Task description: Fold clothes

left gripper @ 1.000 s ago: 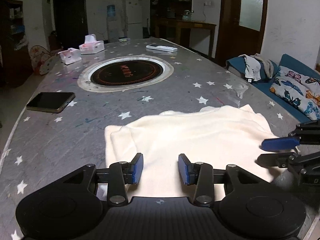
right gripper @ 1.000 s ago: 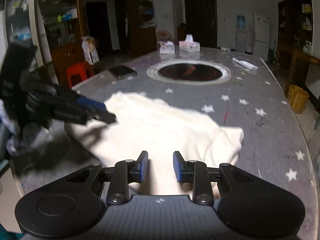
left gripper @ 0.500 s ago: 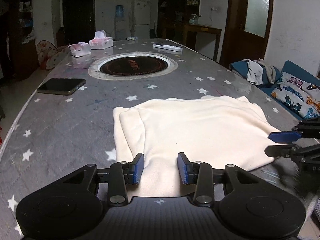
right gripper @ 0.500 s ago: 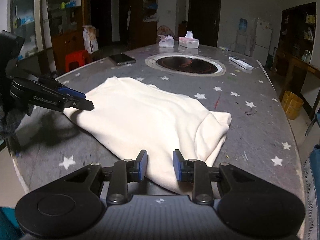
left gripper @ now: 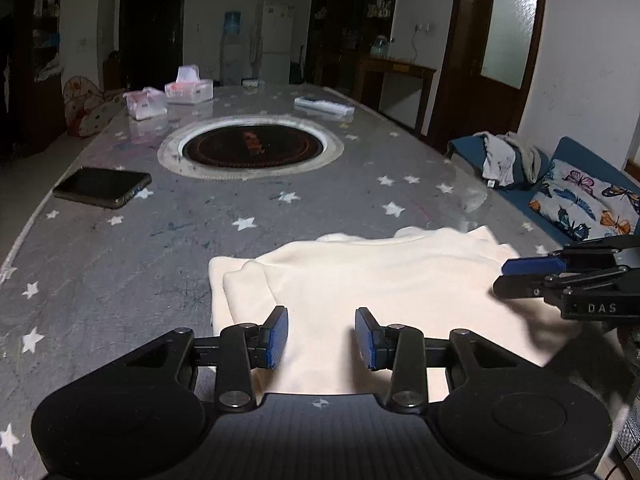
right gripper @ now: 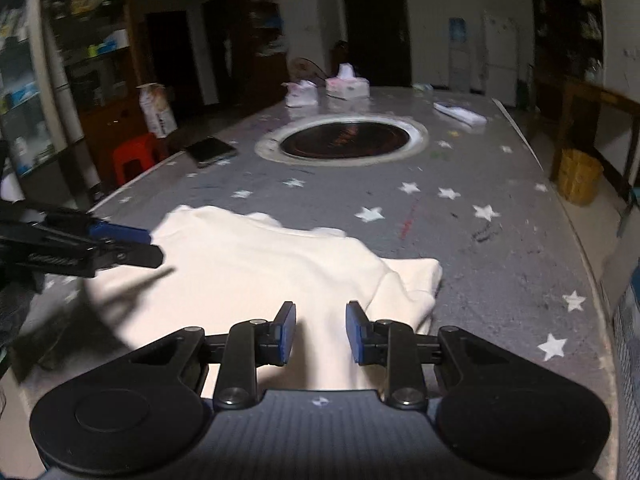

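- A cream knit garment (left gripper: pixel 384 280) is lying on the near end of a grey star-patterned table (left gripper: pixel 140 248), already doubled over itself: a rolled fold is showing along its left edge in the left wrist view and along its right edge in the right wrist view (right gripper: pixel 404 280).
- The left gripper (left gripper: pixel 321 338) is hovering over the garment's near edge with its blue pads spread apart and nothing between them.
- The right gripper (right gripper: pixel 321 334) is hovering over the same near edge further along, its pads likewise parted and empty; seen from the left wrist view (left gripper: pixel 532 274), its fingers are reaching in above the cloth's right side.
- The scene is fitting two readings: a folded bundle just let go, or one about to be taken up for a further fold. The pictures are not settling which.
- If another fold is coming, doing it well is likely meaning that each gripper is biting through every layer at the near edge, well apart from the other, and both are lifting level so that the soft knit is not sagging or sliding open.
- A black phone (left gripper: pixel 102 187), a round inset cooktop (left gripper: pixel 250 145) and two tissue boxes (left gripper: pixel 189 87) are sitting well beyond the cloth, clear of any carry.
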`<state>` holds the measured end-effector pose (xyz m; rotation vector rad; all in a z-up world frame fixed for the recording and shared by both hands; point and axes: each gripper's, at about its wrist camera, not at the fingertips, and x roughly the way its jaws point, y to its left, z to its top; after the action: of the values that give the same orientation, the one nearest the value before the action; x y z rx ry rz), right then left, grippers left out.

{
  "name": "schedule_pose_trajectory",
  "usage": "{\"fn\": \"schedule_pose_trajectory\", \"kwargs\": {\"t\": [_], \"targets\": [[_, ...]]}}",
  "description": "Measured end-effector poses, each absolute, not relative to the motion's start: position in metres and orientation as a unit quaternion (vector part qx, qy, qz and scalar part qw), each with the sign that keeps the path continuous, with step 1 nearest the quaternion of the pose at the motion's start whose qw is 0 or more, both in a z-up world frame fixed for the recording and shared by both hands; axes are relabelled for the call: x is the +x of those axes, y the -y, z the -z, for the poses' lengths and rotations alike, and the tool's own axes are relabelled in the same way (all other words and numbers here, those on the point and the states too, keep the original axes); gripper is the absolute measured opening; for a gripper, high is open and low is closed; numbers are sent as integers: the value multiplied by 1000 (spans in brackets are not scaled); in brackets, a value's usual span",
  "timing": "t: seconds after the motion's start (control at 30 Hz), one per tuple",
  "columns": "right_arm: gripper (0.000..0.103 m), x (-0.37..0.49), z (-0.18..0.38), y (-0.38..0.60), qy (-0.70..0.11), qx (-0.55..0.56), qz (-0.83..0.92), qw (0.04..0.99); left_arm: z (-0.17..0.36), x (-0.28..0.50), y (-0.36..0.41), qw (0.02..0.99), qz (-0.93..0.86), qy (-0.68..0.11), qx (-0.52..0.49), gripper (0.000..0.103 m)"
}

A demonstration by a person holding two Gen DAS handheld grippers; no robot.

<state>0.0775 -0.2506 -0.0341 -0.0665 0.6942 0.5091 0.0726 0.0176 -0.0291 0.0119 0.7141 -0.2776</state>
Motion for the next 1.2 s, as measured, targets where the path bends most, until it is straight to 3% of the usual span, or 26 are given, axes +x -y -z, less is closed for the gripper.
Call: {"fn": "schedule_pose_trajectory", "kwargs": {"t": [0.1,0.67,0.9,1.0,1.2], "targets": [[27,86,36,256,-344,-19,-236,909,37,83,-25,925,130,-358,-1,42],[26,111,36,232,-337,-48,-223,913,32,109,-34,929,109,-353,-24,31],[28,65,18,215,-311,-74,-285,904,21,70,-31,934,131,-331,-11,40],[34,43,19,203,-301,-99,-307,897,23,60,-28,935,133,-328,-2,43],[34,14,34,181,-286,-165,-316,889,30,49,-25,937,128,-326,8,46]]}}
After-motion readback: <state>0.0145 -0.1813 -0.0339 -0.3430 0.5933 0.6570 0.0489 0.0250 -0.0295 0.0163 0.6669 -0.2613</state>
